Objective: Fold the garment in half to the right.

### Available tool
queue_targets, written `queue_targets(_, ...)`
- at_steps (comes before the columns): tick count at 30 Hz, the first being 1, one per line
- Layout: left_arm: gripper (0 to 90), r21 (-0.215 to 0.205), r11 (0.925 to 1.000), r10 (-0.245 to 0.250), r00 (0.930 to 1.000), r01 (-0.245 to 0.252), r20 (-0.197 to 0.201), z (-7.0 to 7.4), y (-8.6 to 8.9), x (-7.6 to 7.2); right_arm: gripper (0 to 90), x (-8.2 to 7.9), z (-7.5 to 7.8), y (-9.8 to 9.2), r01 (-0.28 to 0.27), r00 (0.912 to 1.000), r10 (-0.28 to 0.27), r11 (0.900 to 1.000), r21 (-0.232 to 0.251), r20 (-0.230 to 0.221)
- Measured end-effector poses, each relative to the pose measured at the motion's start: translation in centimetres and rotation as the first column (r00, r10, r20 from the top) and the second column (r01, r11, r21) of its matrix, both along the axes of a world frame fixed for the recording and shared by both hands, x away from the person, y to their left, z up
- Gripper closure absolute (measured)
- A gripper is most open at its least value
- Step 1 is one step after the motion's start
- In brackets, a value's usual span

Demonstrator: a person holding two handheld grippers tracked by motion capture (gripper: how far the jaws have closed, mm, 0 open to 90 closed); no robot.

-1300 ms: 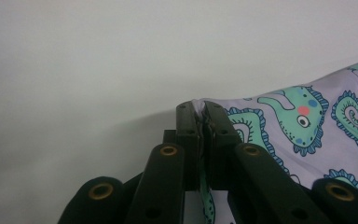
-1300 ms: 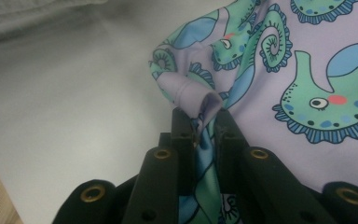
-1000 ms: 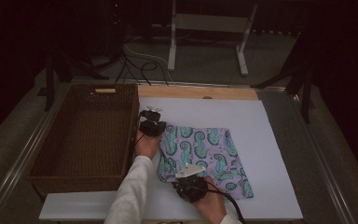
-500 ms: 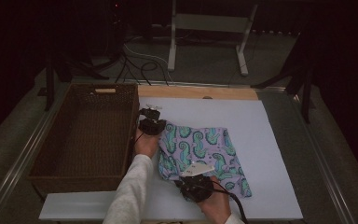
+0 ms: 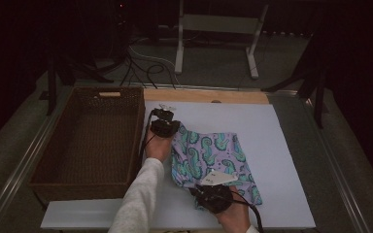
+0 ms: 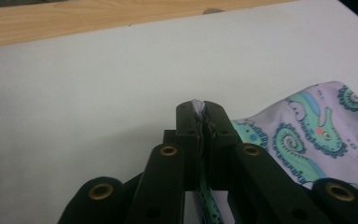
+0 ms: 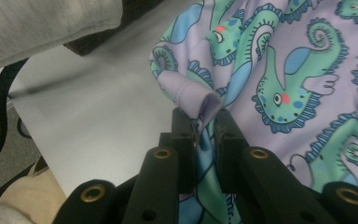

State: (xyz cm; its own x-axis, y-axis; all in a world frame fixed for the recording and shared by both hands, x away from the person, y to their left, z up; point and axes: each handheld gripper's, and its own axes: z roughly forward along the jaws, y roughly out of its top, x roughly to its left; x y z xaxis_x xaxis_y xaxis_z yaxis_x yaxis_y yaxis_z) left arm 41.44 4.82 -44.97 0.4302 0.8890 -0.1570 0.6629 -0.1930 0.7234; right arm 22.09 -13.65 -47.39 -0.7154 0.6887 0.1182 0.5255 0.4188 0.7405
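We see the left tool [image 6: 200, 114] clenched on an edge of the lilac cloth printed with green and blue seahorses [image 5: 213, 158]; in the left gripper view a thin fold of that fabric sticks out between its 2 black jaws, which stand almost together. The right tool [image 7: 200, 126] is likewise clenched on the cloth, pinching a rolled lilac hem at the near left corner, as the right gripper view shows. In the high view the left tool [image 5: 164, 124] sits at the cloth's far left corner and the right tool [image 5: 213, 194] at its near edge.

The cloth lies on the white surface [image 5: 281, 131], spread between the 2 tools, just right of the basket.

Against the picture from 1 second ago, we find the left edge of the cloth more gathered and lifted off the surface, and both hands sit slightly higher; the grips themselves look unchanged.

The brown woven rectangular basket [image 5: 43, 160] stands on the left, beside the white surface. We see nothing inside it. A grey sleeve [image 5: 136, 204] reaches in beside its right wall.
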Motion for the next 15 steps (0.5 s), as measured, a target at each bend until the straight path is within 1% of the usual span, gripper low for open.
queue_targets(2, 86.9, -0.001, 1.0000, -0.004, 1.0000, 0.004, 0.002, 0.1, -0.1, 0.0, 82.0, -0.1, 0.2, -0.4, 0.008, 1.0000, -0.008, 1.000, 0.007, 0.002)
queue_targets(6, 86.8, -0.005, 0.9998, -0.021, 0.9997, 0.021, 0.012, 0.5, -0.8, -0.1, 82.1, -0.1, 0.4, -1.3, 0.020, 0.9997, -0.020, 0.999, 0.034, -0.014)
queue_targets(11, 86.9, -0.010, 0.9994, -0.033, 0.9993, 0.034, 0.016, 0.8, -1.5, 0.0, 82.1, -0.4, 0.5, -2.1, 0.038, 0.9992, -0.038, 0.998, 0.042, -0.015)
queue_targets(15, 86.8, -0.014, 0.9989, -0.044, 0.9987, 0.044, 0.024, 1.2, -2.0, 0.0, 82.2, -0.5, 0.6, -2.6, 0.042, 0.9990, -0.042, 0.998, 0.047, -0.013)
